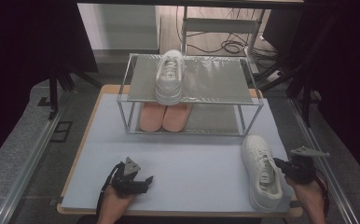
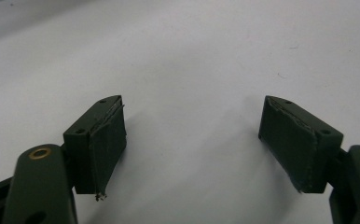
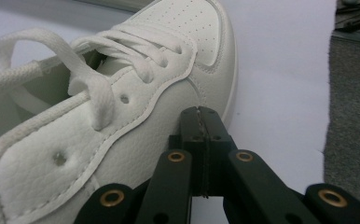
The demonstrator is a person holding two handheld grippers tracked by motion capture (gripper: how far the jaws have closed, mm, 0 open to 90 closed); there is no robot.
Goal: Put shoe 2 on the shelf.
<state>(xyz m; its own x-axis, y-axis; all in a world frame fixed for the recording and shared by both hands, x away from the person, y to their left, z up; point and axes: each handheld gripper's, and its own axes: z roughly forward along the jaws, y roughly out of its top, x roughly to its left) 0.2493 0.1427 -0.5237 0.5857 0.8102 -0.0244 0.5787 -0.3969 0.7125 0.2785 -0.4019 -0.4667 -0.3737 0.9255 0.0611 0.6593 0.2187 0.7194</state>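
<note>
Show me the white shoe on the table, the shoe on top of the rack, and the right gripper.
white shoe on the table [image 1: 262, 170], high view, on its laces.
shoe on top of the rack [image 1: 170, 77], high view, on its laces.
right gripper [image 3: 201, 116], right gripper view, at the closed jaw tips.

A two-tier rack stands at the far middle of the tabletop, with one sneaker on its upper shelf and a pair of slippers directly below on the lower shelf. A second sneaker lies on the tabletop near the right front corner, before the rack.
</note>
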